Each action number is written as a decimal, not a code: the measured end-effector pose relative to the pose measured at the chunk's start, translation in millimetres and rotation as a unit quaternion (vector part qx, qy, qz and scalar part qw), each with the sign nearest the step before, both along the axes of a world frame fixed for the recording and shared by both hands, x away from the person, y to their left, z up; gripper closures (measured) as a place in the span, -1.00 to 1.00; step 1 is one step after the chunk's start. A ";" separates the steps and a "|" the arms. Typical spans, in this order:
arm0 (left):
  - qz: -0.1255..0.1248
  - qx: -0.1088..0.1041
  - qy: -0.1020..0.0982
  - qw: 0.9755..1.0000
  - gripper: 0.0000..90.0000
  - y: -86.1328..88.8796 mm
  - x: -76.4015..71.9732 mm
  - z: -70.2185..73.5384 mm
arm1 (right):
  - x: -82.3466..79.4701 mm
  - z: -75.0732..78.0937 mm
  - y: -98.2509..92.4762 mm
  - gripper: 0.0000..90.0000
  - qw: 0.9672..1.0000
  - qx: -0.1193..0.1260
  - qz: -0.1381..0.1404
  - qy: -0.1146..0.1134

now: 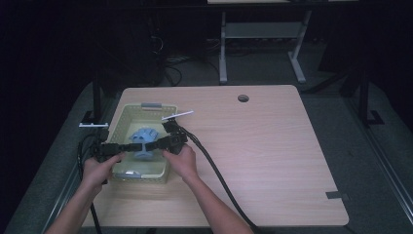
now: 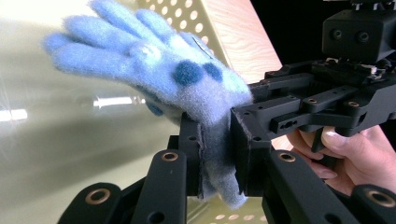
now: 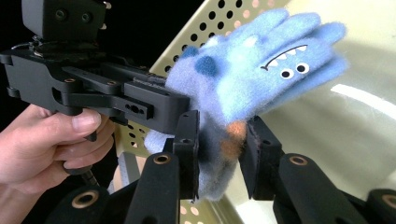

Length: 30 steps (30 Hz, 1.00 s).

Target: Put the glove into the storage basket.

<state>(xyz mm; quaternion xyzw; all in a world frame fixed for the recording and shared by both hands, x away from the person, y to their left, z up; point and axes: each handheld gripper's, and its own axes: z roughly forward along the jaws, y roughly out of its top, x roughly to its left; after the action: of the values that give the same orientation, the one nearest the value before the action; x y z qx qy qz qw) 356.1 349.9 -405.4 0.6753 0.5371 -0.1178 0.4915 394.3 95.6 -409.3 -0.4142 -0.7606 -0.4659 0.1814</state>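
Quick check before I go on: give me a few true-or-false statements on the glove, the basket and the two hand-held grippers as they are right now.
1. The left hand-held gripper is shut on the cuff of the fuzzy blue glove. True.
2. The glove lies flat on the bare tabletop, clear of the basket. False: it is held up over the pale yellow perforated basket.
3. The glove bears a monster face with white teeth and eyes. True.
4. The right hand-held gripper is off at the far right of the table, away from the glove. False: its jaws sit around the glove's cuff, opposite the left one.
5. The basket stands at the table's right edge. False: it stands at the left side of the wooden table.
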 end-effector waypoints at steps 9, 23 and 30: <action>-0.005 0.111 -0.001 0.994 0.67 -16.5 4.7 0.2 | 2.6 0.5 -8.5 0.52 0.999 -0.048 -0.008 -0.005; -0.017 0.269 0.075 0.960 0.52 -28.9 28.3 -5.7 | -5.1 16.1 -24.1 0.48 0.999 -0.035 -0.004 -0.036; 0.004 0.274 0.064 0.960 0.35 -20.3 27.6 5.6 | -8.1 21.5 -32.2 0.43 0.999 -0.029 -0.014 -0.042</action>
<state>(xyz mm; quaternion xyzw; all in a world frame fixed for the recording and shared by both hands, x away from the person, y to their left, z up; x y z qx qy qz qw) 383.7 329.6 -399.8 0.7729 0.5820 -0.0067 0.2526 386.3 63.4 -387.7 -0.4096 -0.7750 -0.4632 0.1307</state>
